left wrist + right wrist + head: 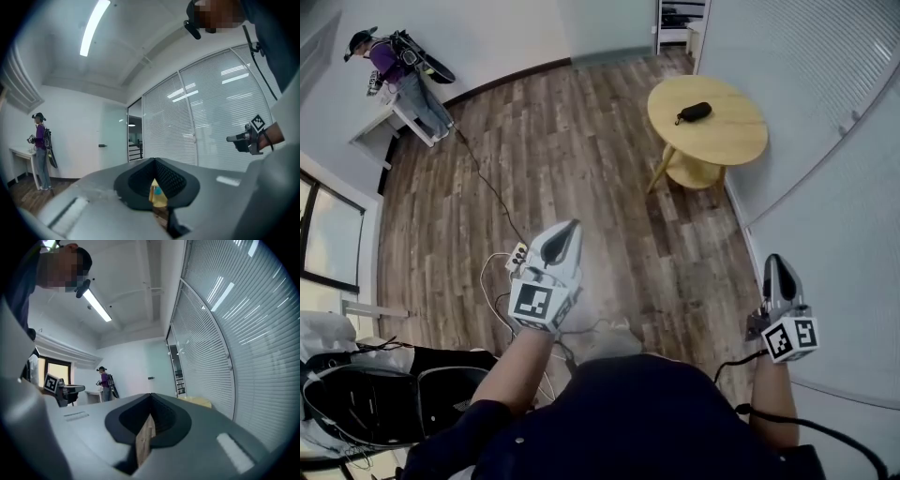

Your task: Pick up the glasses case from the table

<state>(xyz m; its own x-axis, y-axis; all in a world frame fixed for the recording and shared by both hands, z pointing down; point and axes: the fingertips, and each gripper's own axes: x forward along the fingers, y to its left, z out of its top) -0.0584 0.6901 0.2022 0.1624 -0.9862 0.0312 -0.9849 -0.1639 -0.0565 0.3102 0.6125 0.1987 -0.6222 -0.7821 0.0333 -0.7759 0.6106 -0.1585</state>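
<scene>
A black glasses case (694,112) lies on a round wooden table (712,150) at the upper right of the head view, well ahead of both grippers. My left gripper (572,227) is held level over the wooden floor, its jaws closed together with nothing in them. My right gripper (774,262) is beside the glass wall, also shut and empty. In the left gripper view my left gripper (154,161) shows a sliver of yellow table below its tips. From the right gripper view, my right gripper (150,397) points past the table's edge (199,402).
A person (398,70) stands by a white desk (384,127) at the far left wall. A cable (487,183) runs across the floor. Black bags and gear (366,403) lie at the lower left. A blind-covered glass wall (825,141) bounds the right.
</scene>
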